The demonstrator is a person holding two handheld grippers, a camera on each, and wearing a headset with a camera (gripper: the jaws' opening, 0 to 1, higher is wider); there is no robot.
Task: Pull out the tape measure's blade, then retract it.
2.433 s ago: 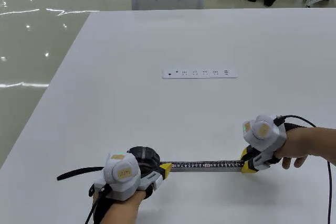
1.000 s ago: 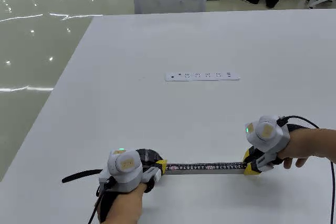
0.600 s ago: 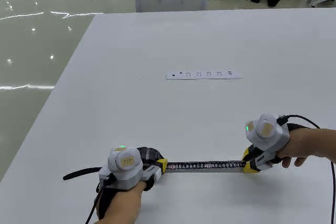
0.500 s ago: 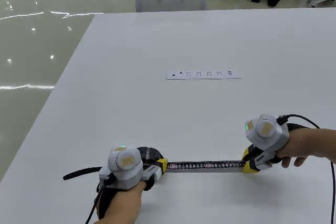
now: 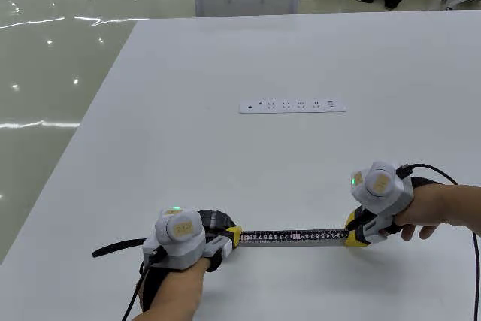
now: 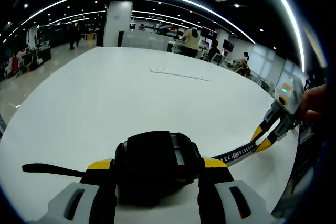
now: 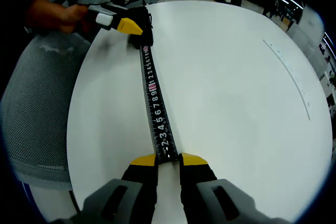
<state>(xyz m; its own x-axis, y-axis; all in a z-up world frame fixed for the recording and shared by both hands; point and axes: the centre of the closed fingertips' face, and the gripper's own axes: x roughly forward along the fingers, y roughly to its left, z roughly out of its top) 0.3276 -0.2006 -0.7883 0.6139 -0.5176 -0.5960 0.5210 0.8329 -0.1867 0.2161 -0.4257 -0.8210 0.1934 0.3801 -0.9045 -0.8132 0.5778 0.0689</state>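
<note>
Black tape measure case clamped in left tool; blade (numbered, drawn out flat) pinched by right tool.

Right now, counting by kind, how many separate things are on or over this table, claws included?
Tape measure: 1, held in the left claw, its blade drawn out to the right claw.
Power strip: 1.
Claws: 2.
Total: 4.
</note>
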